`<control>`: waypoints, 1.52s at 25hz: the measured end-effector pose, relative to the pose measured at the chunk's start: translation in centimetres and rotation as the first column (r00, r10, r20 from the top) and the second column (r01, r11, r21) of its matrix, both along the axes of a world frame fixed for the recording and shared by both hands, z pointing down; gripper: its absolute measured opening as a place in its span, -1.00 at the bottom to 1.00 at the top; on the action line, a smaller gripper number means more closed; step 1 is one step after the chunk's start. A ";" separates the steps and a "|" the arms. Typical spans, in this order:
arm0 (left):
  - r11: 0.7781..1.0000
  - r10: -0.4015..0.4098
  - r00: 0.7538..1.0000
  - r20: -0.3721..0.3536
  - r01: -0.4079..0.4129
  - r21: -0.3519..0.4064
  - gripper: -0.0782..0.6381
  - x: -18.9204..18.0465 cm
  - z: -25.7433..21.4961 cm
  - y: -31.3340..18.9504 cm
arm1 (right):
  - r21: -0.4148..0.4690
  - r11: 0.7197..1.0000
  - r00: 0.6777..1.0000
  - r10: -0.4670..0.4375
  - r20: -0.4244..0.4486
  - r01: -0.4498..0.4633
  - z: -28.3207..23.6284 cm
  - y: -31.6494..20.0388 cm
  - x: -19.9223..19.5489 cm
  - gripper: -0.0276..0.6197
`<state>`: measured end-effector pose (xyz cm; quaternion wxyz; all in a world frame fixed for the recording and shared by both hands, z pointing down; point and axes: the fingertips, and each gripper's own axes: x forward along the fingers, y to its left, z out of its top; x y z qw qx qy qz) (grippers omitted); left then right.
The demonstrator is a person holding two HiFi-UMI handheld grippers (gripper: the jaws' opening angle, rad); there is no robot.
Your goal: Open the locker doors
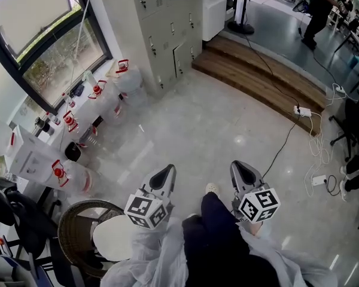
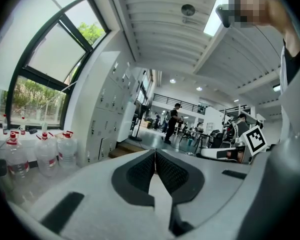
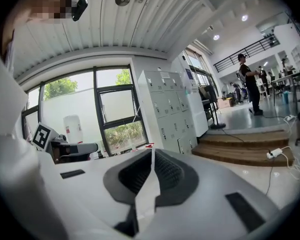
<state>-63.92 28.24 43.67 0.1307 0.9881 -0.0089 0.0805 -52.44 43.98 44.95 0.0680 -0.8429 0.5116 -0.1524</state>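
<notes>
Lockers [image 1: 167, 23]: grey steel bank on the wall past the window, at top of head view, well apart from us. Doors look shut as far as we can tell. Left gripper [image 1: 169, 168] and right gripper [image 1: 239, 164] are low in front of our body over bare floor, both w/ jaws clenched together, nothing between them. Water jugs [image 1: 122, 76] line the window wall just beside the lockers; a wooden step [image 1: 257, 70] lies on the other side. Our est.: doors are thin sheet metal, stiff, light, swinging on hinges. Flat faces are prob. too slick, so we'd pinch the small dark handle at each door's edge. Jaws must open first, approach not begun.
</notes>
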 end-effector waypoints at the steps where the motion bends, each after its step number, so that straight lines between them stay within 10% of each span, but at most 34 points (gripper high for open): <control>1: 1.000 -0.001 1.000 0.000 0.001 0.004 -0.76 0.6 0.0 -0.2 | 0.004 1.000 1.000 -0.003 -0.009 0.003 -0.1 -0.2 0.7 -0.89; 4: 1.000 -0.010 1.000 -0.002 0.010 0.010 -0.76 2.6 -0.5 -1.3 | 0.018 1.000 1.000 -0.009 -0.013 0.010 -0.6 -1.1 3.5 -0.63; 38: 0.997 -0.070 0.997 -0.039 0.070 0.011 -0.76 23.7 -0.1 -6.7 | 0.045 0.996 0.997 -0.079 -0.005 0.079 0.1 -7.8 26.5 -0.62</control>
